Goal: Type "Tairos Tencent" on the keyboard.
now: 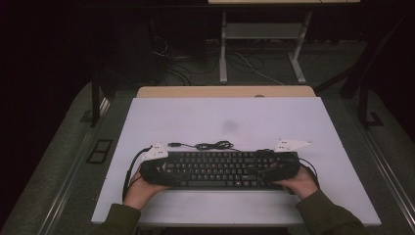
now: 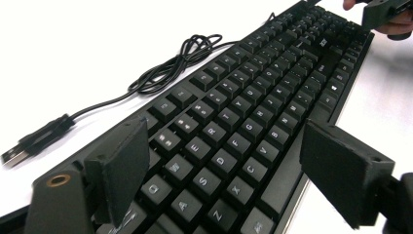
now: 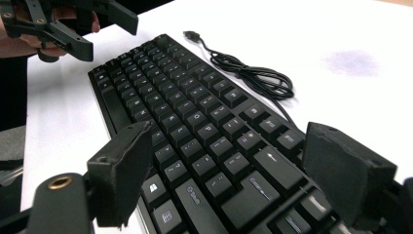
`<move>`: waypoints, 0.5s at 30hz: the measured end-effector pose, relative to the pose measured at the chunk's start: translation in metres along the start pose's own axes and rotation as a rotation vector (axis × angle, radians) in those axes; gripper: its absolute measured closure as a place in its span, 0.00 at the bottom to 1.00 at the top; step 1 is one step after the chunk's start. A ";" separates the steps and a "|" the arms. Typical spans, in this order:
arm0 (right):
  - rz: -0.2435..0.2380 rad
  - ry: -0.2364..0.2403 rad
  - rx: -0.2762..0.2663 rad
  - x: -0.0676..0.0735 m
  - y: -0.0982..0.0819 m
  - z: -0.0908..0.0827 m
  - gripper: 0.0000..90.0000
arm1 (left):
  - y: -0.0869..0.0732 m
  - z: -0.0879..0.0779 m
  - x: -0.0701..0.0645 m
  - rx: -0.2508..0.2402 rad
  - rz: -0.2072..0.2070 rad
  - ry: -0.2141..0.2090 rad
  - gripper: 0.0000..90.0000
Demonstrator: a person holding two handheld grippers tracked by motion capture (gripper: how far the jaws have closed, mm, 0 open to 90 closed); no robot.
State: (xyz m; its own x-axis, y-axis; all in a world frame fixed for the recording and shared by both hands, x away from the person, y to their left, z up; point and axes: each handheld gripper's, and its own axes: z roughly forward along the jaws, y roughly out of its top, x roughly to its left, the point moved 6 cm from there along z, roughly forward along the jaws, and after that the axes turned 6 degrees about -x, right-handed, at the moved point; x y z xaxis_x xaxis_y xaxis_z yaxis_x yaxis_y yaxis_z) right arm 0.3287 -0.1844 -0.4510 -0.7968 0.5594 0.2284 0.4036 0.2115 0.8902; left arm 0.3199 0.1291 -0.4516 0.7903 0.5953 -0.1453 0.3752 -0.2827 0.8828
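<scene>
A black keyboard (image 1: 220,169) lies across the near part of the white table top (image 1: 161,117). Its cable (image 1: 210,145) is bunched just behind it, ending in a USB plug (image 2: 29,146). My left gripper (image 1: 164,171) hovers over the keyboard's left end, jaws open, with the keys (image 2: 219,146) between them and the pads apart from the edges. My right gripper (image 1: 275,169) sits the same way over the right end (image 3: 219,161), open and gripping nothing. Each gripper view shows the other gripper at the keyboard's far end: the right one (image 2: 384,14) and the left one (image 3: 63,24).
A faint grey stain (image 1: 229,126) marks the table beyond the cable. A wooden strip (image 1: 225,91) edges the table's far side. Beyond it stand a desk frame (image 1: 262,44) and loose floor cables (image 1: 195,63). Dark carpet surrounds the table.
</scene>
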 end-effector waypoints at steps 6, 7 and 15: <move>0.005 -0.030 -0.008 -0.005 -0.006 -0.014 0.20 | -0.005 -0.011 0.001 -0.018 -0.004 0.022 0.16; 0.005 -0.033 -0.007 -0.005 -0.008 -0.015 0.20 | -0.006 -0.013 0.001 -0.020 -0.007 0.025 0.15; 0.006 -0.061 -0.010 -0.009 -0.019 -0.039 0.20 | -0.015 -0.020 0.002 -0.012 -0.013 0.042 0.13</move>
State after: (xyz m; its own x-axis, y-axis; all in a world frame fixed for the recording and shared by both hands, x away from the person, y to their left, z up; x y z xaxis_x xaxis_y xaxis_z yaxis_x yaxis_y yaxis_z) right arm 0.3107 -0.2248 -0.4549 -0.7651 0.6089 0.2095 0.4035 0.1998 0.8929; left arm 0.3057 0.1494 -0.4566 0.7642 0.6300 -0.1383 0.3796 -0.2659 0.8861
